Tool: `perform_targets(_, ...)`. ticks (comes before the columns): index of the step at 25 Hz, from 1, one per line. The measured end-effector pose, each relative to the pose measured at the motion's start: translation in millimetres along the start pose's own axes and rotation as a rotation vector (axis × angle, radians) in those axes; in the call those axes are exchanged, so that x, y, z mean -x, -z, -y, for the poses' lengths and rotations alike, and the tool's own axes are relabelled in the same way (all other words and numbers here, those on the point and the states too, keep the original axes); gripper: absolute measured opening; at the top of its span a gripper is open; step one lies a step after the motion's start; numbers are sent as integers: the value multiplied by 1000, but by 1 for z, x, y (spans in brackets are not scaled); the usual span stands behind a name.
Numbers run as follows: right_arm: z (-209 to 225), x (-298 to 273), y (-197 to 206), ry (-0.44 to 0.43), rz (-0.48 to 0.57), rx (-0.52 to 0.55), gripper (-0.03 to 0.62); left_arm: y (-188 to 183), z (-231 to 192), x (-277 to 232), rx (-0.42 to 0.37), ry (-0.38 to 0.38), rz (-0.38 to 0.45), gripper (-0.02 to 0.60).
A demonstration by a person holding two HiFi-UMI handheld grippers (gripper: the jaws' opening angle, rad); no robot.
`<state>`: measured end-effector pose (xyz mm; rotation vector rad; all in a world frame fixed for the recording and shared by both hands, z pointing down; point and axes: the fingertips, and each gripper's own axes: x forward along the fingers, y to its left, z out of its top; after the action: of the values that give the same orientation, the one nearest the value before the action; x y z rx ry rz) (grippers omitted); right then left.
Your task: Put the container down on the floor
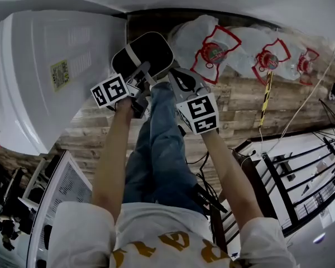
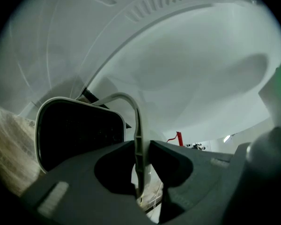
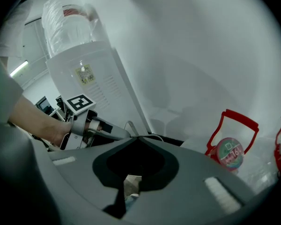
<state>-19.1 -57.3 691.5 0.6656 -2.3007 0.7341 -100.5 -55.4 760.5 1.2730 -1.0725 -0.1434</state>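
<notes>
Looking steeply down, the head view shows a dark container [image 1: 142, 52] with a pale rim, held out beyond the person's jeans [image 1: 159, 149] over the wooden floor [image 1: 240, 108]. Whether its base touches the floor cannot be told. The left tool [image 1: 138, 82] is at its grey handle [image 1: 140, 70], and the right tool [image 1: 181, 82] is at its right edge. A white water dispenser [image 1: 44, 77] stands to the left. Wrapped water bottles [image 1: 215, 52] with red handles lie at the far right.

In the left gripper view, the left tool [image 2: 139, 146] is clenched on the thin handle [image 2: 131, 102], which arches up from the container [image 2: 79, 135] at the left.

In the right gripper view, the right tool [image 3: 135, 138] has its jaws pressed together, tips meeting just at the container's rim. Whether they pinch the rim cannot be told. The left tool [image 3: 107, 131] and the hand [image 3: 54, 132] holding it show at the left, in front of the dispenser [image 3: 98, 88].
</notes>
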Motion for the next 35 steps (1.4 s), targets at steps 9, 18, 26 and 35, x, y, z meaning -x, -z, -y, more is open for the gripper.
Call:
perform_targets(9,-4,-28,21,-41,-20,-4,26,-1,-29,-32,-47,-34,-32,77)
perform_targets(18,-4,-58,47,-56,-31,-28,26,3,-72,-64,-44,-81,-47,77)
perform_targets(26,-5,-80,70,-67,-59,-37,26,4,-105,-82,-94,-128,-95,77)
perform_targets(35,3,-93,78,-67,-80,-30,26,-1,-132,-93,-111,-184,-90,77)
